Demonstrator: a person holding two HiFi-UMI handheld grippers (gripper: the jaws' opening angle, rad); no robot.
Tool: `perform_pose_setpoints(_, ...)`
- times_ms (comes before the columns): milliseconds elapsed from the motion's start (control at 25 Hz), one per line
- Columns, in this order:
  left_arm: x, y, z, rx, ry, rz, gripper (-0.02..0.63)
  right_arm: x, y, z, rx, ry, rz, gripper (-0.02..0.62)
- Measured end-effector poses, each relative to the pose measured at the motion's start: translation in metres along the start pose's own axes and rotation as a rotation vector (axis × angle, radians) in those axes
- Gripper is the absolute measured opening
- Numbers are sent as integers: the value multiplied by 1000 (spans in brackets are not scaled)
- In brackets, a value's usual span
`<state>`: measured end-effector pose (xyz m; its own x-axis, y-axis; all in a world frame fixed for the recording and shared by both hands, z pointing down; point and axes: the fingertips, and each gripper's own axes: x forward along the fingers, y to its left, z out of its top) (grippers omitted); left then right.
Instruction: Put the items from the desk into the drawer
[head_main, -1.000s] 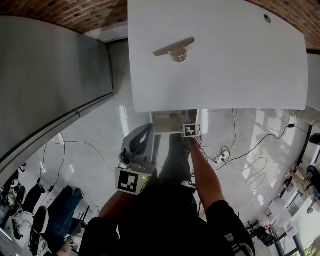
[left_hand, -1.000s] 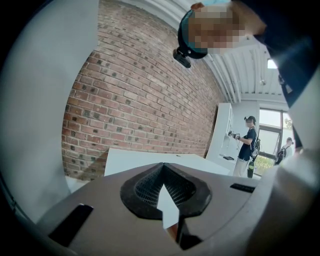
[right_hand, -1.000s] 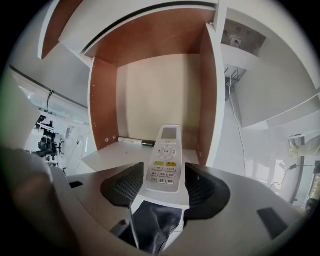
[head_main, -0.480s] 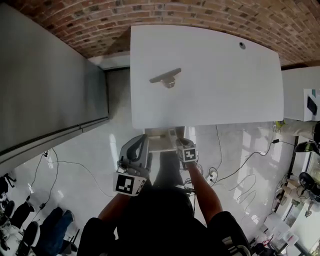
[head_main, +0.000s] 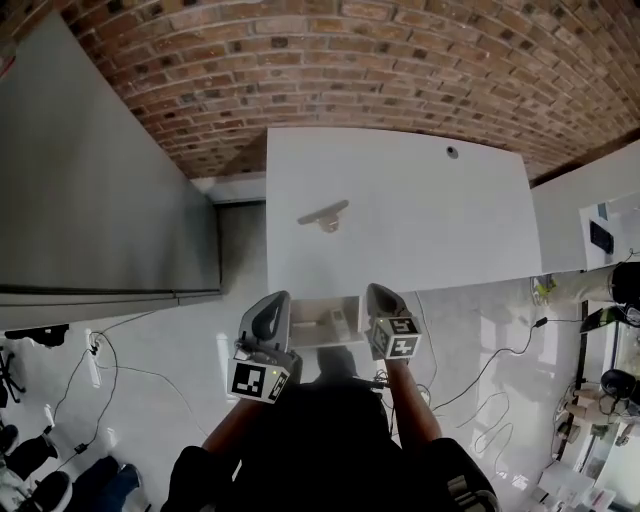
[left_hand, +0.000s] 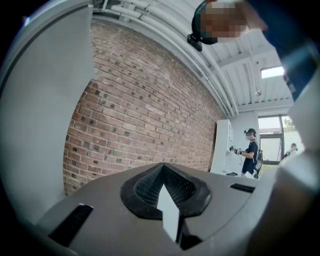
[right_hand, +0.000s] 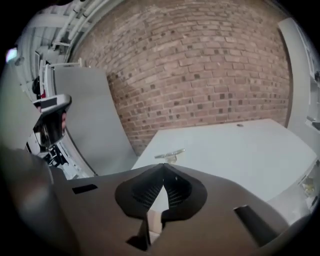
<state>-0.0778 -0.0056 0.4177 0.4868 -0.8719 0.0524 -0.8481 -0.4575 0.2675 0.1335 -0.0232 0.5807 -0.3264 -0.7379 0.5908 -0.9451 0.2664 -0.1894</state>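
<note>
White drawer (head_main: 312, 311) holds small item (head_main: 337, 319); left tool (head_main: 276, 298) clenched; right tool (head_main: 376, 291) just closed empty.

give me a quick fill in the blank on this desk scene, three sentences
1. The wall behind the white desk is built of ____.
2. The drawer under the desk's front edge stands ____.
3. In the head view, the small pale object lies toward the desk's ____ side.

Missing words: brick; open; left

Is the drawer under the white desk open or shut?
Open: the drawer sticks out past the desk's front edge, its inside visible from above.
</note>
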Motion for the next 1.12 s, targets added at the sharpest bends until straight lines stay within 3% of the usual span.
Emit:
perform_pose_setpoints(280, 1, 0, 36, 20, -69, 23, 3, -57, 32, 111, -82, -318, 28, 0)
perform_pose_setpoints(440, 2, -5, 40, 19, -75, 39, 3, -93, 59, 145, -170, -445, 40, 0)
perform_pose_setpoints(720, 10, -9, 41, 29, -72, 39, 3, -100, 79, 147, -175, -466, 107, 0)
perform_pose_setpoints(1120, 11, -11, 40, 25, -73, 61, 3, -99, 77, 151, -179, -450, 138, 0)
